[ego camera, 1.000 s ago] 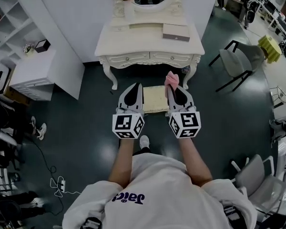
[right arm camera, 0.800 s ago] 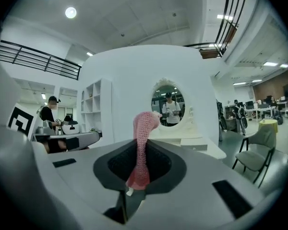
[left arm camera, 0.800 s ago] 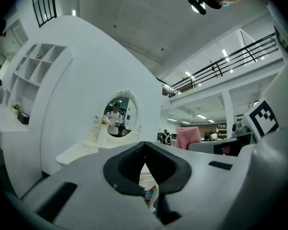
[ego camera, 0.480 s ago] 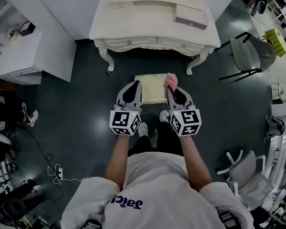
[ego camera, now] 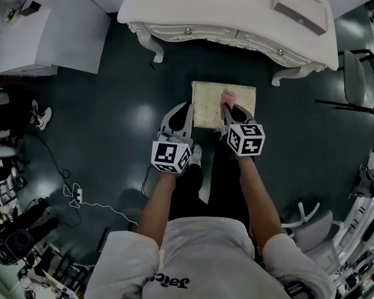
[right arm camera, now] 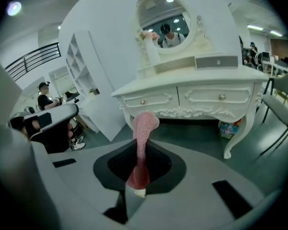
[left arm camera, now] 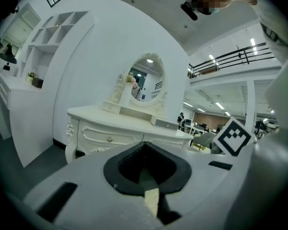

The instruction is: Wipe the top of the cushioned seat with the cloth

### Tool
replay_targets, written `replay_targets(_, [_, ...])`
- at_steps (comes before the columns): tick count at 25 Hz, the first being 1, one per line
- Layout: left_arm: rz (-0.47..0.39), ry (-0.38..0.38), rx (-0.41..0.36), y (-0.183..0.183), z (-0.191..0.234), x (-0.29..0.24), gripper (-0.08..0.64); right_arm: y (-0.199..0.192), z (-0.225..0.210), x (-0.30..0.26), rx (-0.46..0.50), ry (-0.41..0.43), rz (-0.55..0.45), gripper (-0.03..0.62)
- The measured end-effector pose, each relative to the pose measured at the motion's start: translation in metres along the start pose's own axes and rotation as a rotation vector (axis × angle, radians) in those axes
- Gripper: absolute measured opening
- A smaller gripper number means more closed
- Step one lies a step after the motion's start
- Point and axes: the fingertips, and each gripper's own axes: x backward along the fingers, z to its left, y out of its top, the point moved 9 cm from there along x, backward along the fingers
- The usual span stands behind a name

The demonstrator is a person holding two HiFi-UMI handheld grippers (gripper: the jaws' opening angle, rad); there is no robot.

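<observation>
The cushioned seat (ego camera: 209, 101) is a cream square pad on the dark floor in front of a white dressing table (ego camera: 224, 11). My right gripper (ego camera: 228, 108) is shut on a pink cloth (ego camera: 227, 96) and holds it over the seat's near right part. In the right gripper view the cloth (right arm camera: 143, 133) stands up out of the closed right gripper (right arm camera: 138, 178). My left gripper (ego camera: 184, 109) hovers at the seat's near left edge. In the left gripper view the left gripper (left arm camera: 146, 178) has its jaws together with nothing held.
The dressing table (right arm camera: 192, 95) stands just beyond the seat, its carved legs (ego camera: 149, 45) at both sides. A white cabinet (ego camera: 37, 36) is at the far left and a grey chair (ego camera: 355, 73) at the right. A cable and power strip (ego camera: 78, 195) lie on the floor at the left.
Both grippers have moved forward and down towards the seat. The pink cloth, earlier beside the seat's right edge, is now over its top. The head view has tilted down.
</observation>
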Motion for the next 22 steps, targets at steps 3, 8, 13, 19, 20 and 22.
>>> replay_targets(3, [0.042, 0.012, -0.004, -0.036, 0.019, -0.026, 0.014, -0.021, -0.021, -0.058, -0.035, 0.038, 0.083, 0.034])
replay_targets(8, [0.090, 0.027, -0.014, -0.093, 0.049, -0.058, 0.014, -0.059, -0.040, -0.147, -0.090, 0.113, 0.226, 0.034])
replay_targets(13, [0.128, 0.045, -0.055, -0.136, 0.070, -0.072, 0.012, -0.093, -0.041, -0.219, -0.148, 0.196, 0.322, 0.034])
replay_targets(19, [0.149, 0.074, -0.126, -0.164, 0.091, -0.076, 0.012, -0.116, -0.036, -0.288, -0.210, 0.197, 0.405, 0.034])
replay_targets(20, [0.152, 0.073, -0.125, -0.169, 0.091, -0.078, 0.012, -0.120, -0.038, -0.297, -0.217, 0.192, 0.422, 0.034])
replay_targets(22, [0.171, 0.055, -0.099, -0.174, 0.088, -0.084, 0.012, -0.126, -0.044, -0.309, -0.229, 0.173, 0.456, 0.034])
